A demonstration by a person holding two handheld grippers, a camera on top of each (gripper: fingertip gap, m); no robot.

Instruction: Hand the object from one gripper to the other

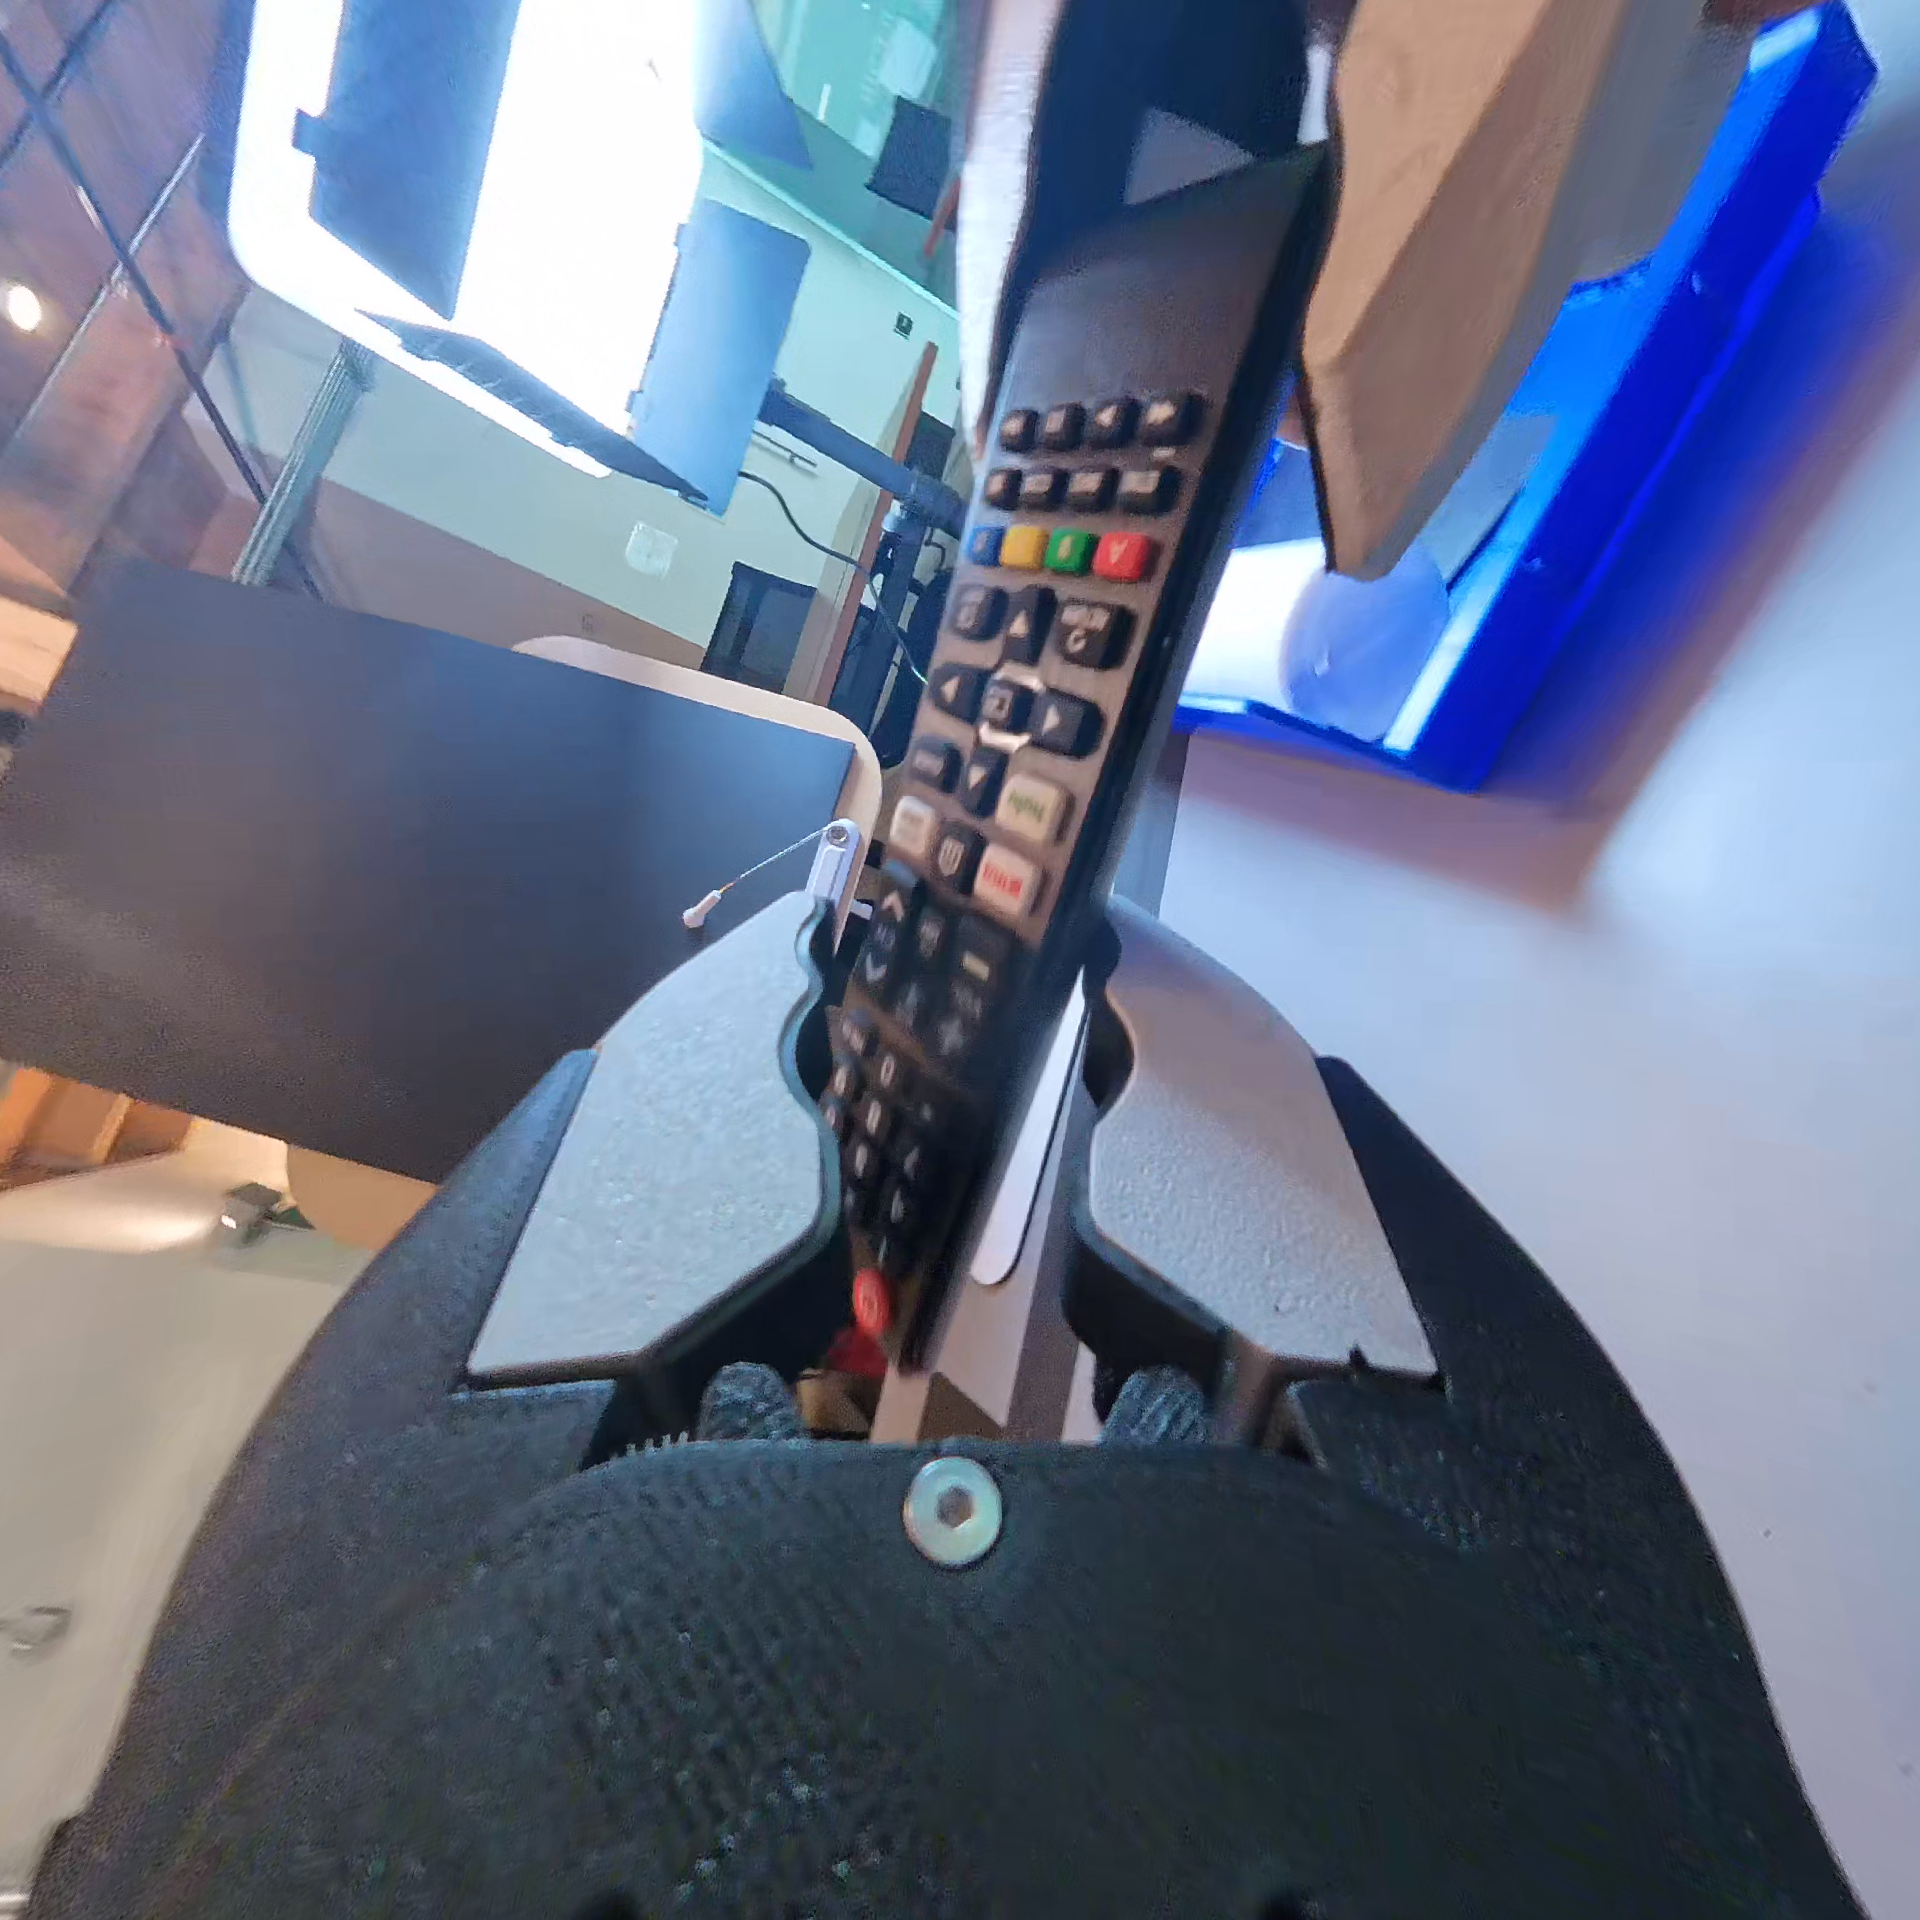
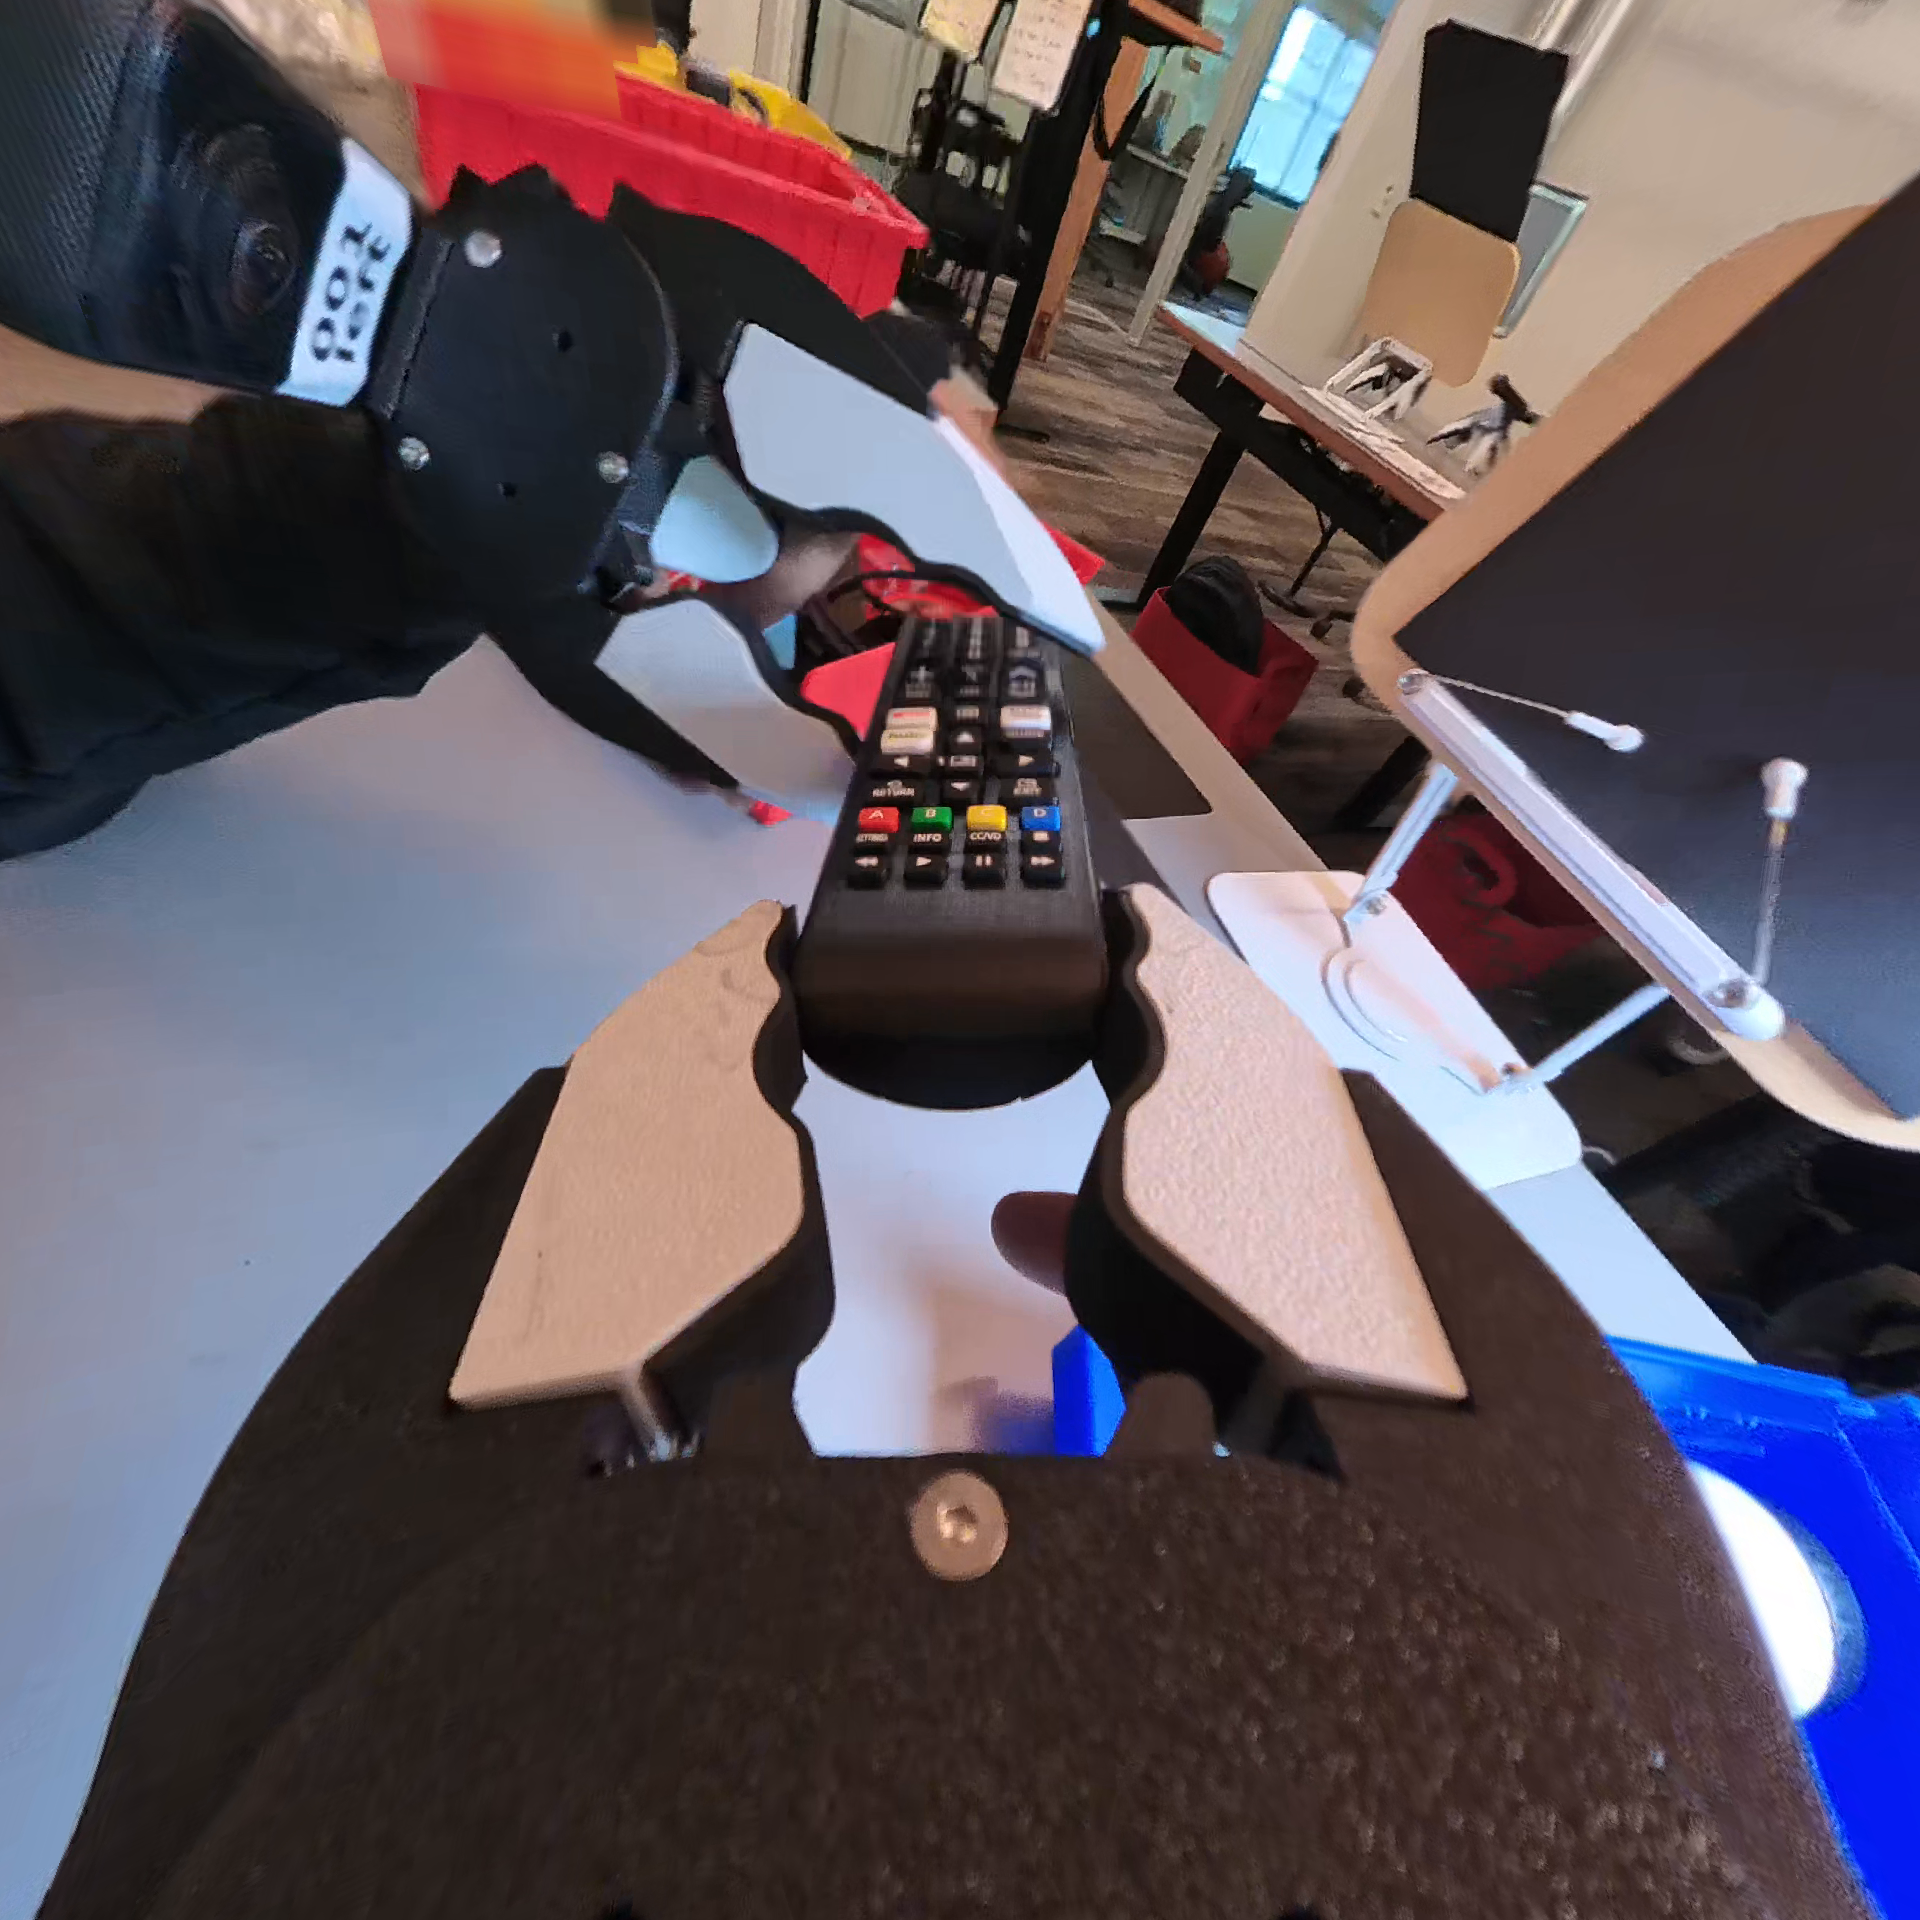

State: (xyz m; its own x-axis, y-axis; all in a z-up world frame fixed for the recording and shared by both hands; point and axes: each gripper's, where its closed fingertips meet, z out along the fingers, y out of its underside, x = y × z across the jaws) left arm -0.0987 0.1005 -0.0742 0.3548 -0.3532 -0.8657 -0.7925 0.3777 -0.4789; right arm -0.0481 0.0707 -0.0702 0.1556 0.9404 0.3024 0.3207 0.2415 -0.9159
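Remote control [image 2: 954, 821] bridges the two grippers, black with rows of buttons and a coloured strip of four, held in the air above the white table [image 2: 312, 987]. The right gripper [image 2: 951, 935] has its grey fingers [image 2: 665, 1143] pressed against both sides of the remote's plain end, so it looks clamped on. The left gripper [image 1: 961, 997], seen in its own view, has the remote running lengthwise between its fingers [image 1: 675, 1174], the numbered end deep in the throat; the picture is smeared there and I cannot tell whether those jaws pinch the remote or stand a little off it. From the right wrist view the left gripper [image 2: 904, 623] straddles the far end with one finger above it. The risk I see is in the timing: if one side lets go before the other grips firmly, the remote, held only at its short end, could pivot down and drop onto the table or toward the blue bin [image 2: 1829, 1558]. Pulling apart while both are clamped could twist it loose.
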